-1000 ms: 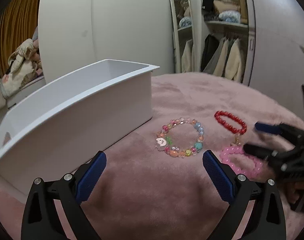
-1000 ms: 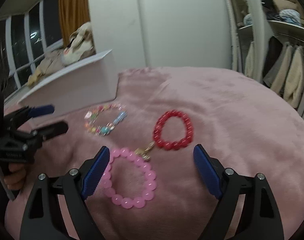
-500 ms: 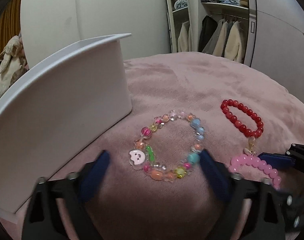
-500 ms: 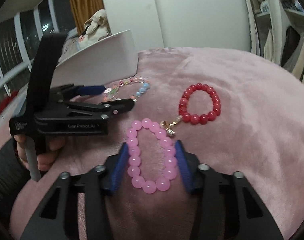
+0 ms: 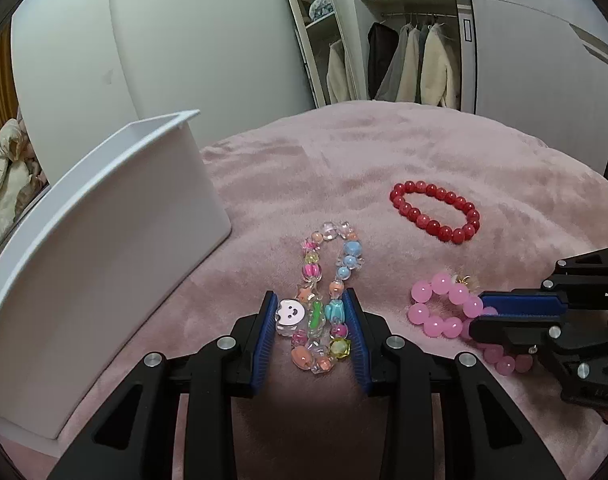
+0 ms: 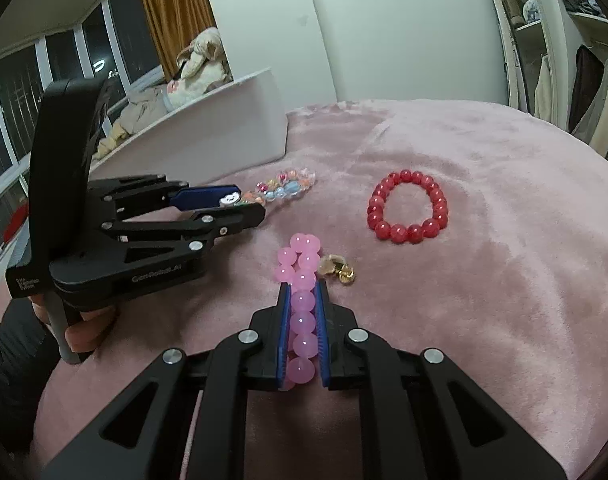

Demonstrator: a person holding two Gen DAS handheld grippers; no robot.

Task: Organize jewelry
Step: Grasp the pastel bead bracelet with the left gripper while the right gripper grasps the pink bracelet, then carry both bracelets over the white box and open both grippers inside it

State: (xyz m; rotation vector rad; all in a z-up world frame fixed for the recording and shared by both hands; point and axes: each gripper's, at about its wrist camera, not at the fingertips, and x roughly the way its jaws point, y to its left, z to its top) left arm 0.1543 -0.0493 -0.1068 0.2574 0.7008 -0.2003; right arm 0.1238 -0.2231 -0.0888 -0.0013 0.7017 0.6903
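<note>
Both grippers have dropped onto their bracelets since a second ago, when they hung spread above them. Left gripper [image 5: 311, 318]: jaws closing, blue pads squeezing the multicolour charm bracelet [image 5: 322, 300] into a narrow loop. Right gripper [image 6: 302, 322]: jaws closing, pads pinching one side of the pink bead bracelet [image 6: 301, 300], its gold charm [image 6: 341, 270] lying beside. That looks like two grasps nearly made, ready for lifting toward the white bin [image 5: 103, 248] to the left. Untouched, the red bead bracelet [image 5: 435, 211] lies well apart on the plush pink blanket [image 5: 384, 152]. Beyond stand white walls, an open wardrobe [image 5: 412, 60] with hanging coats, an orange curtain [image 6: 175, 12] and dark windows.
</note>
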